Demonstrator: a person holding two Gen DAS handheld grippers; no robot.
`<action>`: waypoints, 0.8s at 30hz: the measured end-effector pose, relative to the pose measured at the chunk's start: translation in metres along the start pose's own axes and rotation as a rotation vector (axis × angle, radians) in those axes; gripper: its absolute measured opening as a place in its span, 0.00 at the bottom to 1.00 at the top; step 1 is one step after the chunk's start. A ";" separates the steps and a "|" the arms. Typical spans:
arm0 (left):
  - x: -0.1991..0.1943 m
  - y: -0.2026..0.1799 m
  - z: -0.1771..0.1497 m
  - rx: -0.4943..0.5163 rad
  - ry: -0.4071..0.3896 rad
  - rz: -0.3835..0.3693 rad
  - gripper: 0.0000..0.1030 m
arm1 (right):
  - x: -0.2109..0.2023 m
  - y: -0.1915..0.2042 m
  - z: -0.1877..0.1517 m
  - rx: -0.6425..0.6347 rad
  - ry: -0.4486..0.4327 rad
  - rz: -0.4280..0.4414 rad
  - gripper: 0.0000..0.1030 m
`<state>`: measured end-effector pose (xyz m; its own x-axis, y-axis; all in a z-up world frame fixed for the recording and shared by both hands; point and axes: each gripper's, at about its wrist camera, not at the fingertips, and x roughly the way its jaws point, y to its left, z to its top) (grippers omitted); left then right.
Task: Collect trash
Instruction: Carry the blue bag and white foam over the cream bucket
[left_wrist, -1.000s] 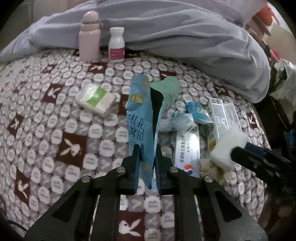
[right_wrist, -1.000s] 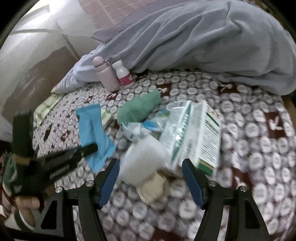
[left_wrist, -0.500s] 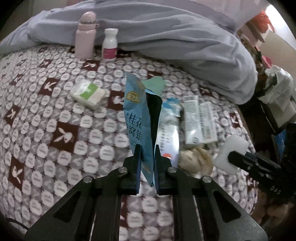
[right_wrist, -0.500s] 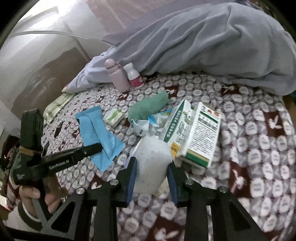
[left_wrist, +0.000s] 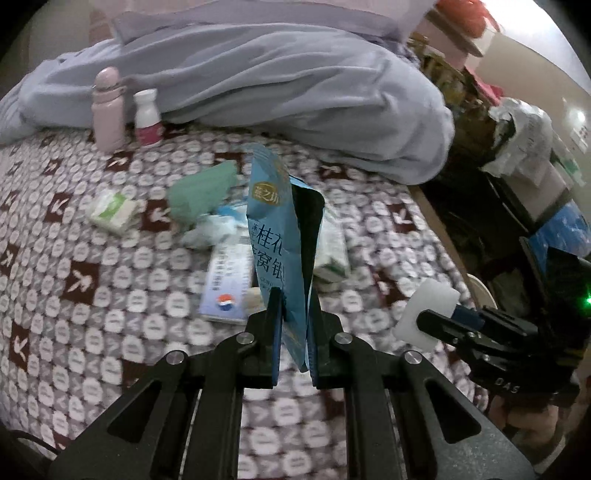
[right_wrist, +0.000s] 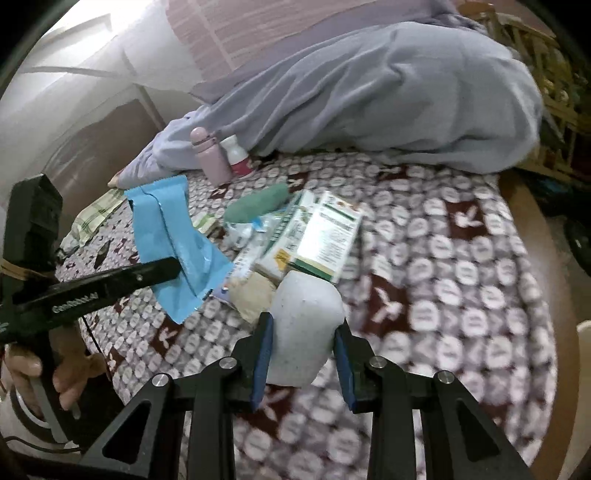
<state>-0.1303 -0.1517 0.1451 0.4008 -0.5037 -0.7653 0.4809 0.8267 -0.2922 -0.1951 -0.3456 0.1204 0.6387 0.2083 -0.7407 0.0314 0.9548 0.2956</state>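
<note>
Patterned bedspread (left_wrist: 85, 280), rumpled lilac blanket (right_wrist: 388, 92), cluttered shelves (left_wrist: 517, 140)

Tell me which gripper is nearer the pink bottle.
Left. The left gripper, clamping the blue packet, faces the pink bottle across the bedspread; the right gripper, holding the white sponge, sits farther right.

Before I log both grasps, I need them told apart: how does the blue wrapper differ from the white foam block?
The blue wrapper is thin, flat, printed film standing upright; the white foam block is thick, plain and rounded. The wrapper sits in the left gripper, whose jaws are nearly together; the block holds the right gripper jaws wide. Both are lifted off the bed.
</note>
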 end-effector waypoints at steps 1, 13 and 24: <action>0.000 -0.005 0.001 0.009 0.000 -0.005 0.09 | -0.003 -0.002 -0.001 0.002 -0.002 -0.006 0.30; 0.020 -0.076 -0.001 0.110 0.023 -0.046 0.09 | -0.045 -0.052 -0.018 0.056 -0.035 -0.118 0.30; 0.042 -0.118 -0.006 0.169 0.066 -0.084 0.09 | -0.064 -0.082 -0.030 0.097 -0.046 -0.177 0.30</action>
<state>-0.1748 -0.2685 0.1440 0.3046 -0.5469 -0.7798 0.6367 0.7258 -0.2604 -0.2619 -0.4313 0.1252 0.6507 0.0267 -0.7588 0.2192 0.9502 0.2215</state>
